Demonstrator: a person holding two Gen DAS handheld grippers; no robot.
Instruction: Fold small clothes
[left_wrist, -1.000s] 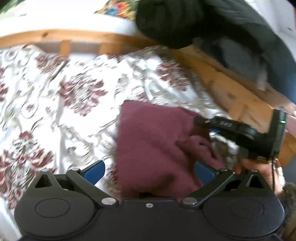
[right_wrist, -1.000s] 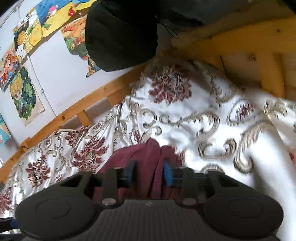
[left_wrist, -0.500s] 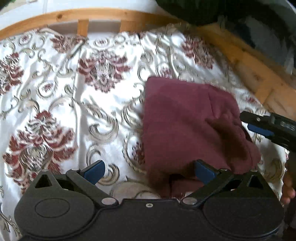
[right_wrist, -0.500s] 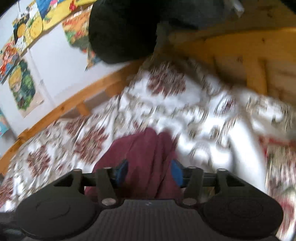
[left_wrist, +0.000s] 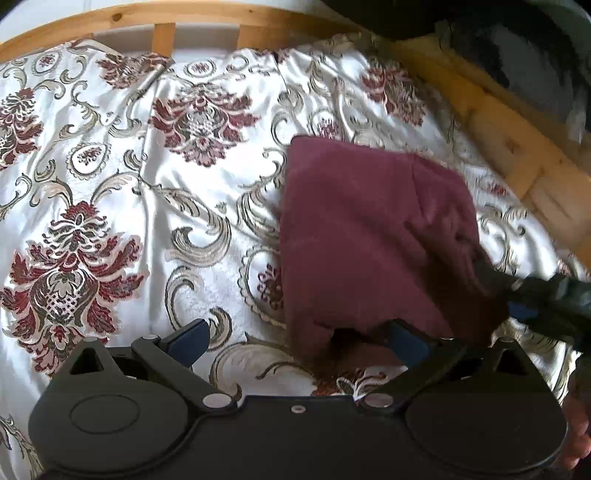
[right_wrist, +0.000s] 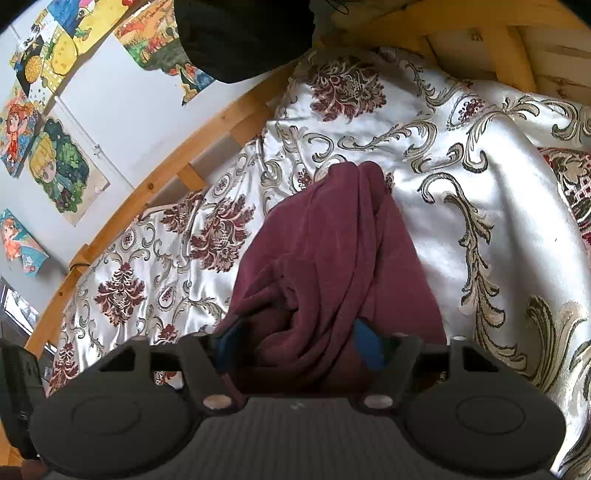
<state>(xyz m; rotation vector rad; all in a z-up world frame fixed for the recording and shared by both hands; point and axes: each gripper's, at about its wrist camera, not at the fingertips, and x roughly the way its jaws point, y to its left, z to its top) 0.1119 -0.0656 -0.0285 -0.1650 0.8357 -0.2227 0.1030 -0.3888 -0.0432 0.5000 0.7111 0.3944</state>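
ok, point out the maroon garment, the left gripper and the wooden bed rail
maroon garment (left_wrist: 369, 229): left wrist view, flat middle of the cloth.
left gripper (left_wrist: 299, 338): left wrist view, midway between its wide-apart fingertips.
wooden bed rail (left_wrist: 162, 13): left wrist view, top bar.

Vs 1 s ago: right gripper (right_wrist: 299, 345) jaws went wider, then have just been closing part-way again, w/ bunched maroon garment (right_wrist: 332, 258) between the blue pads. In left wrist view it has slid off the garment (left_wrist: 369, 236) top to its right edge (left_wrist: 517, 299). Garment now lies flatter on the floral bedspread (left_wrist: 147, 184), raised fold gone.
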